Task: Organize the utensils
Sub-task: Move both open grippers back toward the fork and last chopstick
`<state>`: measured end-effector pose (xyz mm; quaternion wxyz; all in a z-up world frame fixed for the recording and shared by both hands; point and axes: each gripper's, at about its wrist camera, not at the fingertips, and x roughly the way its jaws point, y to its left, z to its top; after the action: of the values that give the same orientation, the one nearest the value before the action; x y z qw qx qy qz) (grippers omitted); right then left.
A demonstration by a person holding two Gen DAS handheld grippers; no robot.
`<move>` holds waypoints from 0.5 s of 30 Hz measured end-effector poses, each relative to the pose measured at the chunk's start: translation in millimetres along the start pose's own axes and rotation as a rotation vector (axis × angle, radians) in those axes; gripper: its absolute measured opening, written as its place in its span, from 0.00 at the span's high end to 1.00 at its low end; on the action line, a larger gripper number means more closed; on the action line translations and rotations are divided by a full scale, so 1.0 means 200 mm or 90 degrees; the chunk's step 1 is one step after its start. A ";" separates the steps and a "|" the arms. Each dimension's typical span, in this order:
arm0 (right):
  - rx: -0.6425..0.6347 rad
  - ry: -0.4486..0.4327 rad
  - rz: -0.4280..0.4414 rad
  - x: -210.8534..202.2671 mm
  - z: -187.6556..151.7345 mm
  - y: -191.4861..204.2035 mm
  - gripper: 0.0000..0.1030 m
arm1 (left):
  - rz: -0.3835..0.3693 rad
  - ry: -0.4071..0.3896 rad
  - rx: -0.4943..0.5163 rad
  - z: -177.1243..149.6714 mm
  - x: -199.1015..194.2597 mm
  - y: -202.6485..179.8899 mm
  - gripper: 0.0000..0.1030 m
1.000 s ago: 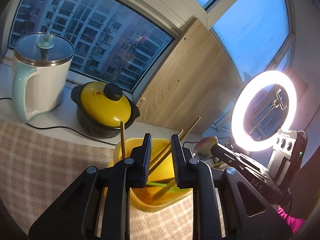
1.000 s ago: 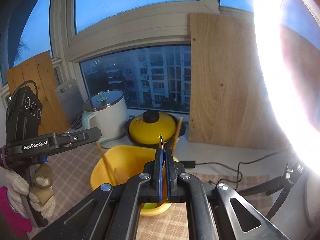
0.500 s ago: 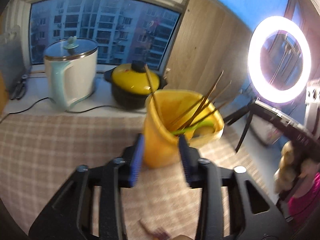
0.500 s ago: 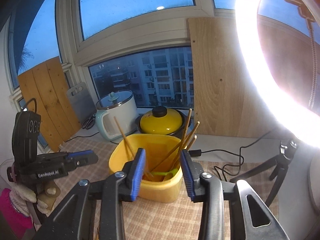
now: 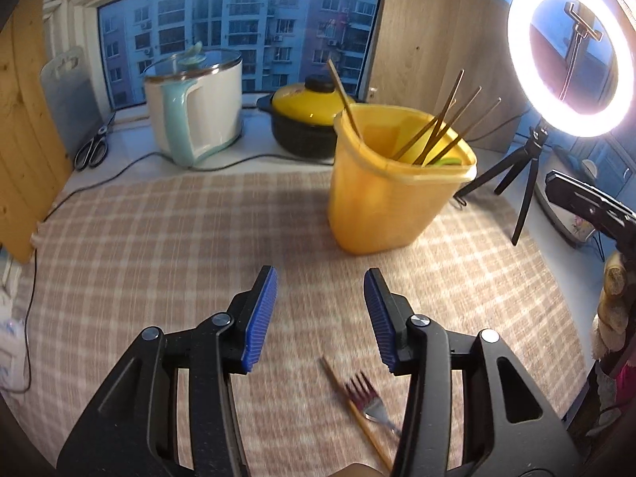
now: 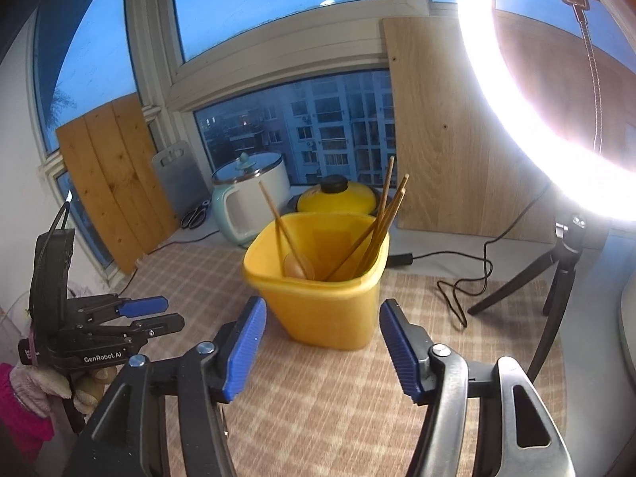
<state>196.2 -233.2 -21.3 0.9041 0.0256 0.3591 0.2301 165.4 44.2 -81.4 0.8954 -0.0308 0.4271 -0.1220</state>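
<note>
A yellow plastic bin (image 5: 381, 202) stands on the checked cloth and holds several wooden chopsticks (image 5: 441, 127) and a spoon (image 6: 296, 266). It also shows in the right wrist view (image 6: 330, 310). A metal fork (image 5: 367, 397) and a wooden chopstick (image 5: 349, 401) lie on the cloth close below my left gripper (image 5: 320, 318), which is open and empty, well short of the bin. My right gripper (image 6: 322, 346) is open and empty just in front of the bin. The left gripper shows at the left of the right wrist view (image 6: 153, 314).
A white electric kettle (image 5: 194, 111) and a yellow-lidded black pot (image 5: 306, 119) stand on the sill behind the bin. Scissors (image 5: 93, 147) lie at back left. A ring light on a tripod (image 5: 564, 51) stands right of the bin, its cable (image 6: 465, 282) on the cloth.
Both grippers have opened and pulled back from the bin. The right one, shut a second ago, released a chopstick into the bin. The left view has dropped toward the cloth, showing the fork.
</note>
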 end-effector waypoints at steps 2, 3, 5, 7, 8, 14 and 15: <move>-0.011 0.016 0.015 0.01 -0.03 0.02 0.30 | -0.001 0.008 -0.010 -0.04 -0.01 0.01 0.55; -0.019 0.026 0.020 0.01 -0.05 0.03 0.30 | -0.001 0.012 -0.013 -0.06 -0.02 0.01 0.55; -0.028 0.042 0.031 0.03 -0.08 0.06 0.30 | -0.006 0.021 -0.018 -0.11 -0.03 0.02 0.55; -0.032 0.069 0.058 0.06 -0.12 0.07 0.30 | -0.011 0.030 -0.025 -0.17 -0.04 0.02 0.55; -0.035 0.082 0.074 0.08 -0.14 0.08 0.30 | -0.014 0.035 -0.029 -0.19 -0.04 0.03 0.55; -0.075 0.177 0.173 0.25 -0.28 0.17 0.35 | -0.019 0.069 -0.054 -0.37 -0.08 0.05 0.55; -0.084 0.195 0.191 0.28 -0.30 0.19 0.38 | -0.019 0.074 -0.057 -0.39 -0.08 0.05 0.55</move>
<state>177.4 -182.5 -94.2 0.7945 -0.0155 0.4684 0.3862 96.8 61.7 -120.3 0.8649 -0.0696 0.4830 -0.1174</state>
